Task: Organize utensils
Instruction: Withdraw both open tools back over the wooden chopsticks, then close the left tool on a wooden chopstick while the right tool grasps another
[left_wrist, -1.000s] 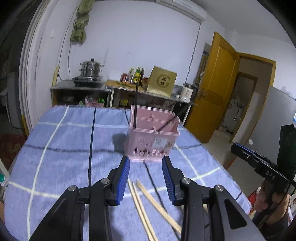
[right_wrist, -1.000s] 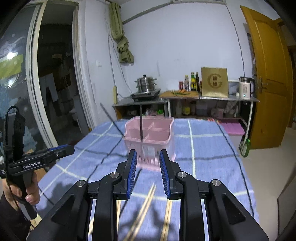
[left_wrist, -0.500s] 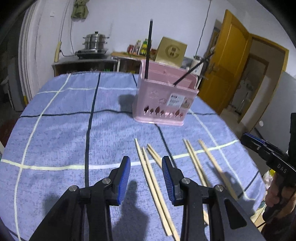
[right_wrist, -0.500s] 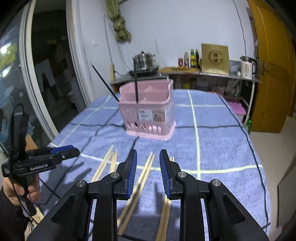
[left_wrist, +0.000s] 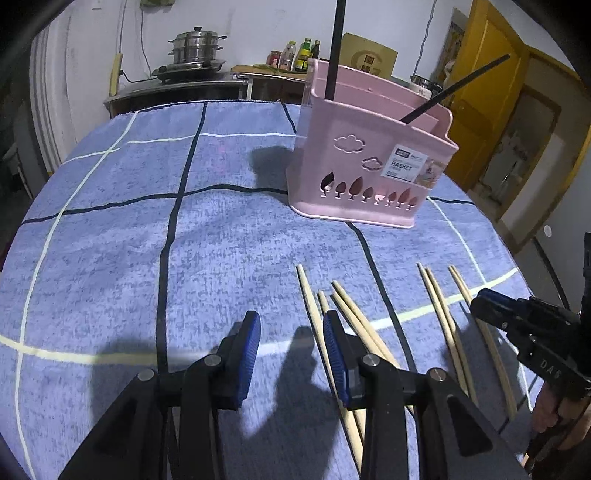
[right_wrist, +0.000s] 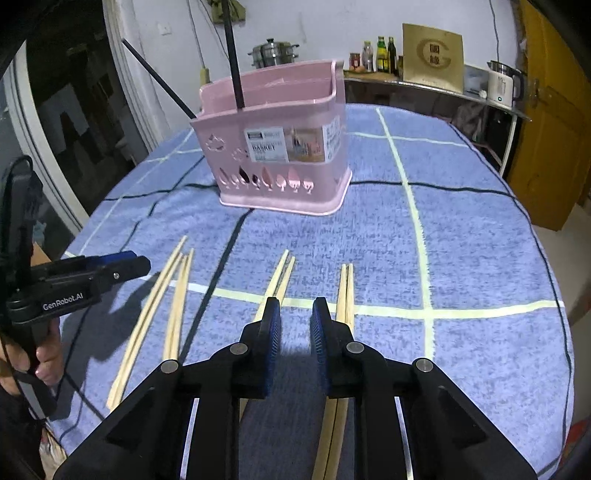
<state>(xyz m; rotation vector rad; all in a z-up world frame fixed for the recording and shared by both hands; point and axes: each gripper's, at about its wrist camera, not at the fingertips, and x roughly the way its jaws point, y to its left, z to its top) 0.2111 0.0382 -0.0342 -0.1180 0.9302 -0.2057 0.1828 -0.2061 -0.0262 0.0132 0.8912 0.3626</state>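
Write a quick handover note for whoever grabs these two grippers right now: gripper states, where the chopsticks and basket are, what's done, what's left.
Left gripper: open, empty, low over the cloth just left of the leftmost wooden chopsticks.
Right gripper: jaws closing, nothing between them, hovering between the middle pair and the right pair.
Pink basket stands behind the chopsticks and holds two black chopsticks.
Done: the black ones are in.
Left: all wooden chopsticks on the cloth, in three groups, still go into the basket.
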